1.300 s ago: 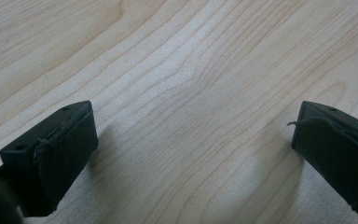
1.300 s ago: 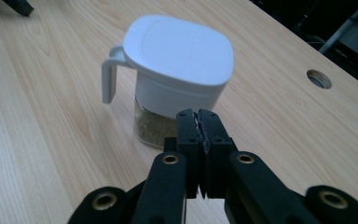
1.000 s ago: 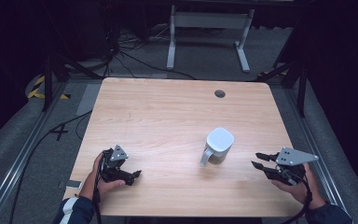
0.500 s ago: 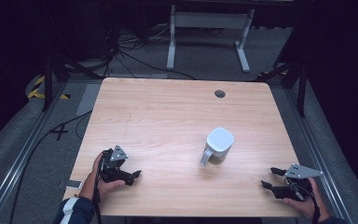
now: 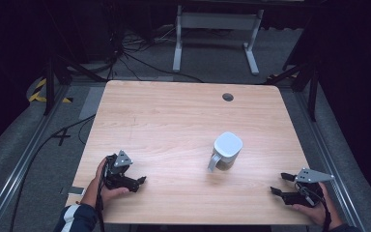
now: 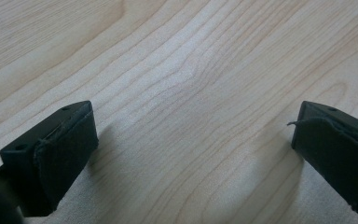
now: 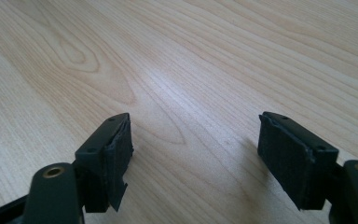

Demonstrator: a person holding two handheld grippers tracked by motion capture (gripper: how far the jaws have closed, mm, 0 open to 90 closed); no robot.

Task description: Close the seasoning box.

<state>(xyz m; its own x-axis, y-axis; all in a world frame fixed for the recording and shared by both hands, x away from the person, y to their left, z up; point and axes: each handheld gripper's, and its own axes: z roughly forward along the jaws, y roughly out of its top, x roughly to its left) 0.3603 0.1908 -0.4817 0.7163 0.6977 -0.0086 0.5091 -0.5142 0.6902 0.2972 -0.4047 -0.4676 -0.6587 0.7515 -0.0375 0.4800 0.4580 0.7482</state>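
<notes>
**Both claws released, mug standing apart**

I see a white mug [image 5: 226,151] upside down on the wooden table [image 5: 174,116], right of centre, its handle pointing toward 7 o'clock. My left gripper [image 5: 137,182] rests near the table's front edge, at about 8 o'clock from the mug and well apart from it; in the left gripper view its jaws stand wide, bare wood between them. My right gripper [image 5: 281,183] sits at about 4 o'clock from the mug, near the front right corner, jaws likewise spread and holding nothing.
</notes>
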